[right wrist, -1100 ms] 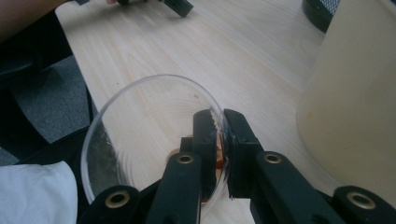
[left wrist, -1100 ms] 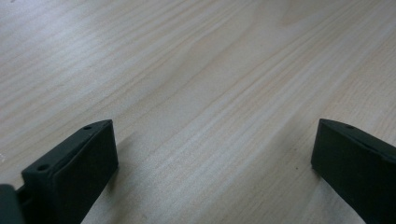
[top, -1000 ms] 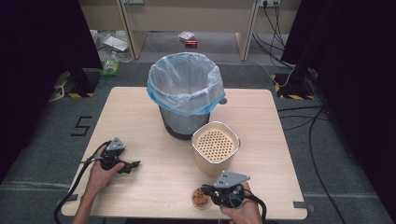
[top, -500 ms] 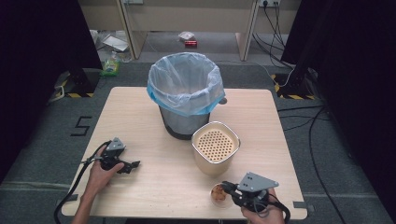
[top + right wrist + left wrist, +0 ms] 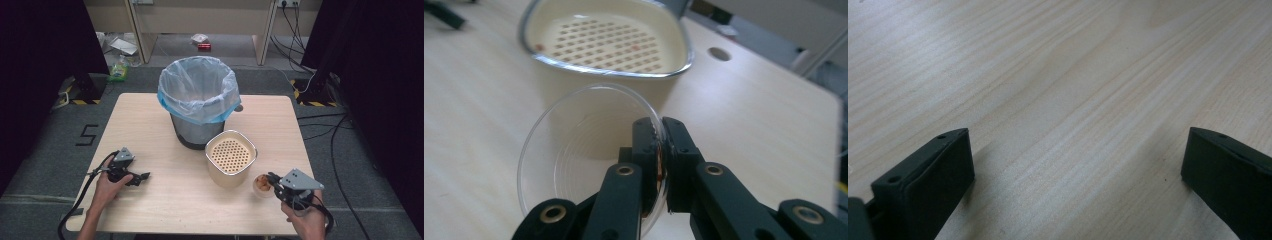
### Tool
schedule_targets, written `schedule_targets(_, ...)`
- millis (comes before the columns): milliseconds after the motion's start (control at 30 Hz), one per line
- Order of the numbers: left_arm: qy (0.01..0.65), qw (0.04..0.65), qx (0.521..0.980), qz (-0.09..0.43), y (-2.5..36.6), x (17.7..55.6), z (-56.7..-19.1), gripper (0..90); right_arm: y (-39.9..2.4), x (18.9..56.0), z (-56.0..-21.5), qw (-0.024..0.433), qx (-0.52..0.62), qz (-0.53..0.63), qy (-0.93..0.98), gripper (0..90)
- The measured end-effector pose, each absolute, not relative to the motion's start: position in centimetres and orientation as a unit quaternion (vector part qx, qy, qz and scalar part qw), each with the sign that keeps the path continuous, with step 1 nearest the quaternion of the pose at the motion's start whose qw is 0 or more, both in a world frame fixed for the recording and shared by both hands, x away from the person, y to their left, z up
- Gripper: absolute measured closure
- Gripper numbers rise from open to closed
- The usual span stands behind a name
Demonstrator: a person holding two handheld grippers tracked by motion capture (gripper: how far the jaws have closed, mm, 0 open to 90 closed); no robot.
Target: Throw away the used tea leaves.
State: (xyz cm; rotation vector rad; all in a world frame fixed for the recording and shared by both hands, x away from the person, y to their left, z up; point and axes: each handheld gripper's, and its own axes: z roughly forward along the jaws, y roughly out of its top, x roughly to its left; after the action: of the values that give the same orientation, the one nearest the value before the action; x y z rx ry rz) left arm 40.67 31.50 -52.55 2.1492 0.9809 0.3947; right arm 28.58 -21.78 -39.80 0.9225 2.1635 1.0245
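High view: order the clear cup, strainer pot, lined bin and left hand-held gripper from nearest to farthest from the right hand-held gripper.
1. Clear cup, pinched by the right hand-held gripper at its rim.
2. Strainer pot, just left of the cup.
3. Lined bin, behind the pot, mid-table.
4. Left hand-held gripper, at the table's near-left side.

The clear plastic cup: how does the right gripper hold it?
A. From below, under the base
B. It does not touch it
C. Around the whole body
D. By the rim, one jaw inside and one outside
D: the right gripper has its jaws shut on the wall of the clear cup at the rim.
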Motion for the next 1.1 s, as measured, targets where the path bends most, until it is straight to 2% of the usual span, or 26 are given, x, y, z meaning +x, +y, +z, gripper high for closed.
schedule_targets(100,0.381,0.364,0.836,0.153,31.5,40.7,-52.6,0.0,-22.1,29.4,-39.2,0.310,0.346,0.377,0.801,85.9)
schedule_targets(133,0.381,0.364,0.836,0.153,31.5,40.7,-52.6,0.0,-22.4,30.4,-38.5,0.332,0.346,0.377,0.792,85.9)
schedule_targets(167,0.381,0.364,0.836,0.153,31.5,40.7,-52.6,0.0,-22.4,30.4,-38.5,0.332,0.346,0.377,0.792,85.9)
schedule_targets(267,0.381,0.364,0.836,0.153,31.5,40.7,-52.6,0.0,-22.5,32.2,-37.2,0.376,0.341,0.364,0.781,85.9)
schedule_targets(467,0.381,0.364,0.836,0.153,31.5,40.7,-52.6,0.0,-22.1,34.7,-35.5,0.416,0.331,0.366,0.764,85.8)
schedule_targets(600,0.381,0.364,0.836,0.153,31.5,40.7,-52.6,0.0,-20.9,36.7,-34.7,0.459,0.304,0.368,0.749,85.9)
schedule_targets(767,0.381,0.364,0.836,0.153,31.5,40.7,-52.6,0.0,-19.3,37.7,-34.6,0.486,0.274,0.378,0.739,85.8)
schedule_targets(800,0.381,0.364,0.836,0.153,31.5,40.7,-52.6,0.0,-18.4,37.9,-34.7,0.504,0.252,0.378,0.734,85.7)
schedule_targets(1100,0.381,0.365,0.835,0.153,31.5,40.7,-52.6,0.0,-15.7,37.8,-36.2,0.551,0.186,0.354,0.732,85.9)
